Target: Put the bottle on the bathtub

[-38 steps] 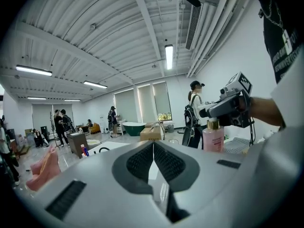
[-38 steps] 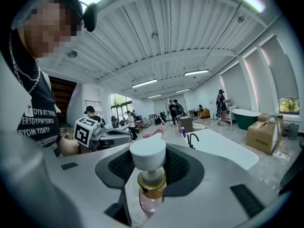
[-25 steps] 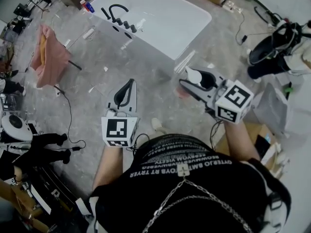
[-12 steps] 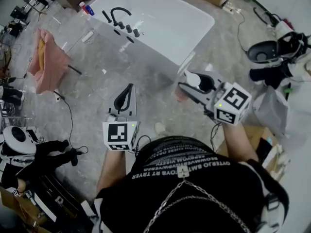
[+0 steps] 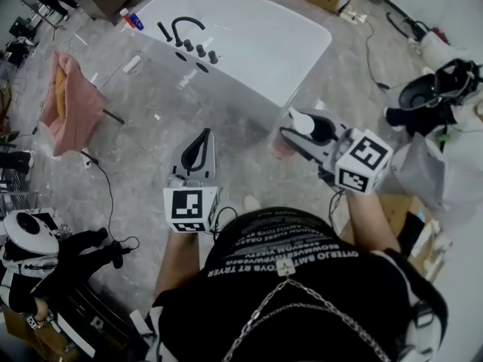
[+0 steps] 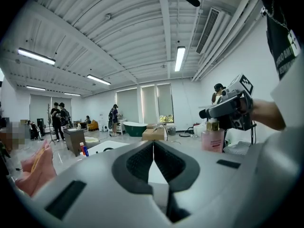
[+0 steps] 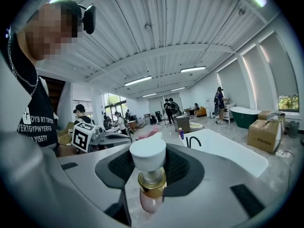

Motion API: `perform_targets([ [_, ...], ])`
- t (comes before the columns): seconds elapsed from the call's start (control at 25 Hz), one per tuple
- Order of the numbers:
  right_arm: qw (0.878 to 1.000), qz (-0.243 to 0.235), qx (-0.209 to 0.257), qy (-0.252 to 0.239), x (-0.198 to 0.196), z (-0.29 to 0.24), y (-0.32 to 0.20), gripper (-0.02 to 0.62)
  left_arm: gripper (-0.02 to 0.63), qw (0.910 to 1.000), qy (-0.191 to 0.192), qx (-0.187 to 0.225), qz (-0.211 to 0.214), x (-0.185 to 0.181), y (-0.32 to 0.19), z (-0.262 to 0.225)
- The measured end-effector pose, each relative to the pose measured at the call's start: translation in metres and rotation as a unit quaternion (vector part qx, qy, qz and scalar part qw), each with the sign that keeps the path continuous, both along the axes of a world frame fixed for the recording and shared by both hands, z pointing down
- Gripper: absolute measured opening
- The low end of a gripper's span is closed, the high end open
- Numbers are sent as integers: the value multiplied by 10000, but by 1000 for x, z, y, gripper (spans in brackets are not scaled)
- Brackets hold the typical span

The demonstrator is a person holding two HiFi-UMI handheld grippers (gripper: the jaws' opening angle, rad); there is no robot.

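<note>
Bound for the tub: my right gripper (image 5: 299, 133) has its fingers (image 7: 184, 167) clamped on the neck of the pink bottle (image 7: 148, 155), above the floor and short of the white bathtub (image 5: 249, 29). My left gripper (image 5: 201, 136) is clenched on nothing. Next, I judge: reach the rim, set the bottle upright, let go.

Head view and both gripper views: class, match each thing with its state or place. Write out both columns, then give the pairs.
Column one:
1. bottle
2. left gripper
3. bathtub
4. pink cloth

Column two:
A. white, at the top of the head view
B. hangs near that view's left edge
C. clamped in the right gripper
D. jaws together, nothing between them

Pairs: 1-C, 2-D, 3-A, 4-B
</note>
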State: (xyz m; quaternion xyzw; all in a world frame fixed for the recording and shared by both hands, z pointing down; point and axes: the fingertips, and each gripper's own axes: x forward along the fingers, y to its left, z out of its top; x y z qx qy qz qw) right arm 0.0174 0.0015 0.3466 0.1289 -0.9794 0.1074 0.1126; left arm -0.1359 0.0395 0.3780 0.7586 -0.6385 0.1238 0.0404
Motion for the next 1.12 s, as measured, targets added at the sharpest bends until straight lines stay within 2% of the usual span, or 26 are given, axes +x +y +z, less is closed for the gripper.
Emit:
perform_targets([
  [0.24, 10000, 58, 27, 57, -12, -2, 2, 153, 6, 10000, 27, 58, 27, -18, 0, 1],
  [0.44, 9999, 26, 55, 118, -14, -5, 4, 153, 6, 9998, 218, -43, 1, -18, 2, 6],
  [0.6, 9999, -43, 81, 108, -19, -6, 5, 153, 6, 9998, 176, -15, 33, -17, 3, 8],
  [0.92, 9995, -290, 27, 100, -45, -3, -15, 153, 6, 9991, 217, -220, -274, -43, -3, 17],
  [1.12, 9990, -441, 16, 76, -61, -2, -40, 153, 6, 9990, 194, -191, -361, -51, -26, 13],
])
